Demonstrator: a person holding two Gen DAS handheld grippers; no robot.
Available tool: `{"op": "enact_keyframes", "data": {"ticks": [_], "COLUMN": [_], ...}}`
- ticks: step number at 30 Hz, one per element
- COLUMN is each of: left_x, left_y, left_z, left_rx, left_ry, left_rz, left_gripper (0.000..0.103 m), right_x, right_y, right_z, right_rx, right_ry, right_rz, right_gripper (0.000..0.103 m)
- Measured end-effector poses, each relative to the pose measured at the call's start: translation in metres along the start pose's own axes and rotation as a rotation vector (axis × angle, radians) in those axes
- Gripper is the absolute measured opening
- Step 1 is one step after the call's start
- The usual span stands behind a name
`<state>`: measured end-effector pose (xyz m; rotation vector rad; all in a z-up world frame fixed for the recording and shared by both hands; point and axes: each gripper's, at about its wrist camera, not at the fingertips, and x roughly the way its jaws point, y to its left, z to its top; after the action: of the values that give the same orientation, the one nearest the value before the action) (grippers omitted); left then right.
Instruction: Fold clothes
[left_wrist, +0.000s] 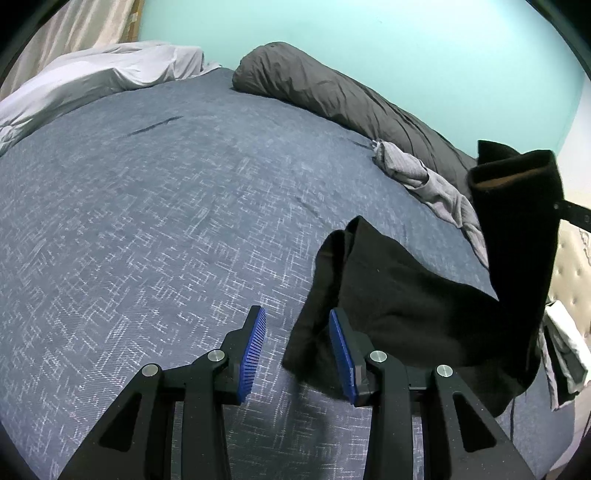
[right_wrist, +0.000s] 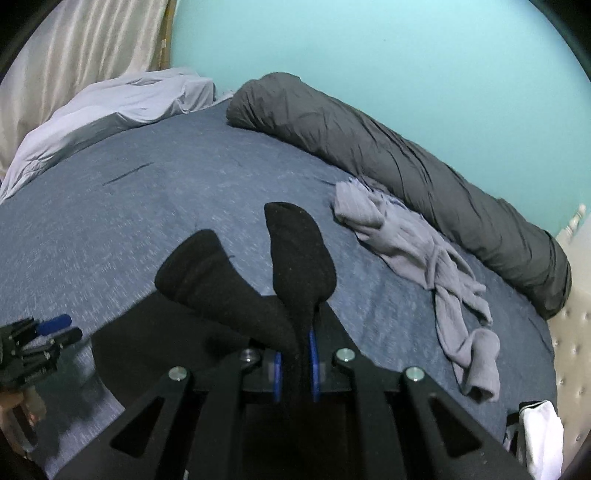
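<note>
A black garment (left_wrist: 399, 295) lies on the blue bedspread (left_wrist: 147, 221), one end lifted up at the right. My left gripper (left_wrist: 297, 332) is open just above the bed, its right blue pad at the garment's near edge. In the right wrist view my right gripper (right_wrist: 295, 363) is shut on a bunched part of the black garment (right_wrist: 295, 266), which sticks up in two lobes in front of the camera. The left gripper (right_wrist: 55, 328) shows at the lower left of that view.
A crumpled grey garment (right_wrist: 424, 258) lies to the right beside a rolled dark grey duvet (right_wrist: 388, 155) along the turquoise wall. Pale bedding (left_wrist: 92, 77) is heaped at the far left. A tufted headboard (right_wrist: 572, 350) and white cloth (right_wrist: 539, 435) sit at the right.
</note>
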<state>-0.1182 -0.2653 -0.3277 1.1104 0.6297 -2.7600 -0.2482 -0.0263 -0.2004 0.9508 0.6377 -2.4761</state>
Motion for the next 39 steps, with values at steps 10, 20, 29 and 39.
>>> {"op": "enact_keyframes", "data": {"ticks": [10,20,29,39], "left_x": [-0.001,-0.002,0.001,0.020], "left_y": [0.004,-0.007,-0.030,-0.091], "left_z": [0.001,0.001,0.000,-0.009], "left_rx": [-0.013,0.006,0.017,0.072], "left_ry": [0.001,-0.007,0.005,0.068], "left_rz": [-0.009,-0.026,-0.095,-0.168], "left_gripper": [0.039,0.039,0.039,0.049], "right_x": [0.075,0.072,0.045,0.041], "right_y": [0.094,0.081,0.013,-0.073], "right_z": [-0.056,-0.093,-0.120,-0.175], "right_rx": [-0.089,0.015,0.191,0.385], "right_ry": [0.206,0.298,0.260,0.191], "right_rz": [0.065,0.249,0.285,0.187], "right_gripper": [0.014,0.049,0.052,0.052]}}
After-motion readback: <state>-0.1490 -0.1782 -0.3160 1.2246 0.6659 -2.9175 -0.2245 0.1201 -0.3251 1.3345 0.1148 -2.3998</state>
